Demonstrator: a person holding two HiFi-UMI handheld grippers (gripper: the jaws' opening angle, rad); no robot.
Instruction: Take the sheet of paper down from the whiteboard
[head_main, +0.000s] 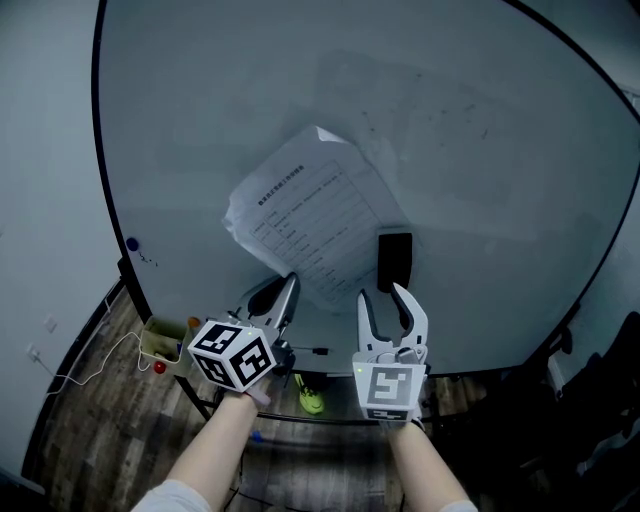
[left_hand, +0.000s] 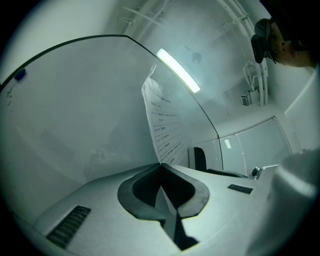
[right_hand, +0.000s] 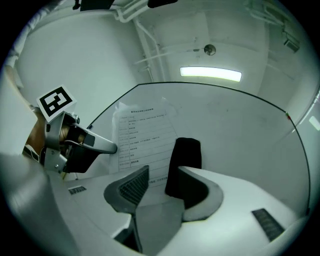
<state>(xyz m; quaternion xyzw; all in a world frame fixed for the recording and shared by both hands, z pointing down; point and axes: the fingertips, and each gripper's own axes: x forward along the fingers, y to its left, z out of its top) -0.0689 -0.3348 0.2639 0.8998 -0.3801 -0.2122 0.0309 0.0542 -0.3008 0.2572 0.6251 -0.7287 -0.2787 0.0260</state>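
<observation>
- Sheet of paper (head_main: 310, 215) hangs creased on whiteboard (head_main: 470, 130), above both grippers.
- Left gripper (head_main: 288, 283): fingers together, clamped on the sheet's lower left edge.
- Right gripper (head_main: 383, 296): fingers apart, nothing gripped; black block (head_main: 395, 258) at sheet's lower right corner sits just past the tips.

Head view high; gripper views close, upward; all share whiteboard (head_main: 500, 150).
</observation>
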